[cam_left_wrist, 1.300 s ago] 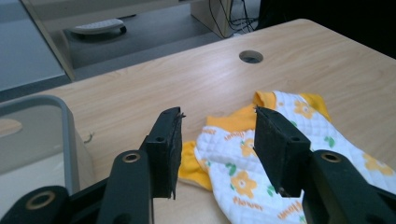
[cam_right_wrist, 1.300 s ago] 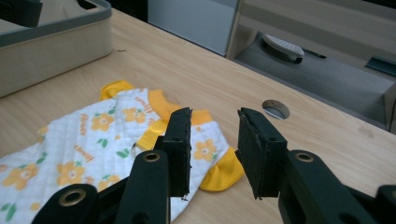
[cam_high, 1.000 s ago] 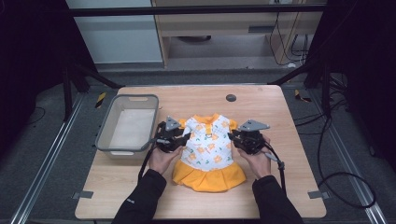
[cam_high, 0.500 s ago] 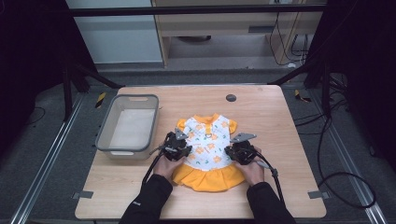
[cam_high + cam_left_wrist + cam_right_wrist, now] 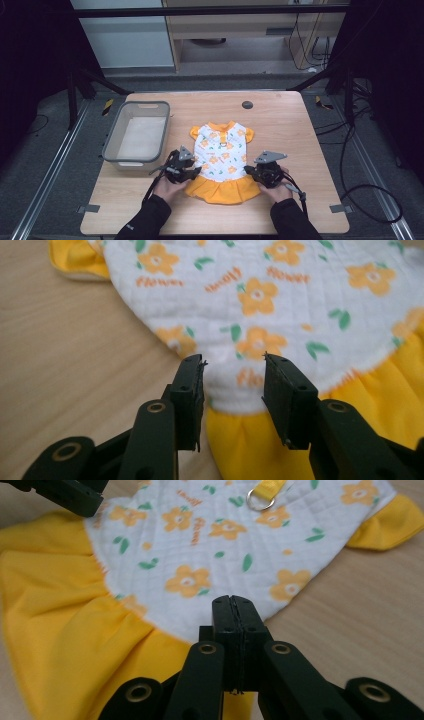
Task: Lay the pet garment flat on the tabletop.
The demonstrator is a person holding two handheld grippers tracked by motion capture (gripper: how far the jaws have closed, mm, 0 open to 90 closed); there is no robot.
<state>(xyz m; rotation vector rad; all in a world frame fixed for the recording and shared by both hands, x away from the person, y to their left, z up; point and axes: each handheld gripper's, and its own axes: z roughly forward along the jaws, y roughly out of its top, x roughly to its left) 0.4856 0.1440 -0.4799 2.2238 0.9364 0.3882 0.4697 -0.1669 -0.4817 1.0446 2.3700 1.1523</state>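
Although the small flowered dress point(image 5: 221, 161) lies spread flat near the middle of the table, closer to its near edge than its far one, with the collar toward the far edge and the yellow skirt point(image 5: 223, 189) toward the person, nothing about it looks folded or lifted yet, so I judge the work to be at its start: the garment is laid out and the two grips at its waist are only being taken. The left gripper point(image 5: 233, 371) sits at the dress's left side where the white bodice meets the skirt, its jaws standing apart with the seam between them and nothing pinched. The right gripper point(image 5: 233, 600) is at the opposite side of the waist with its jaws pressed together; whether a bit of hem is caught between them I cannot tell, since the cloth edge runs under the tips. What is left, as I read it, is the whole handling of the dress. The grey bin point(image 5: 113, 140) near the table's left edge holds nothing visible, just its pale floor.
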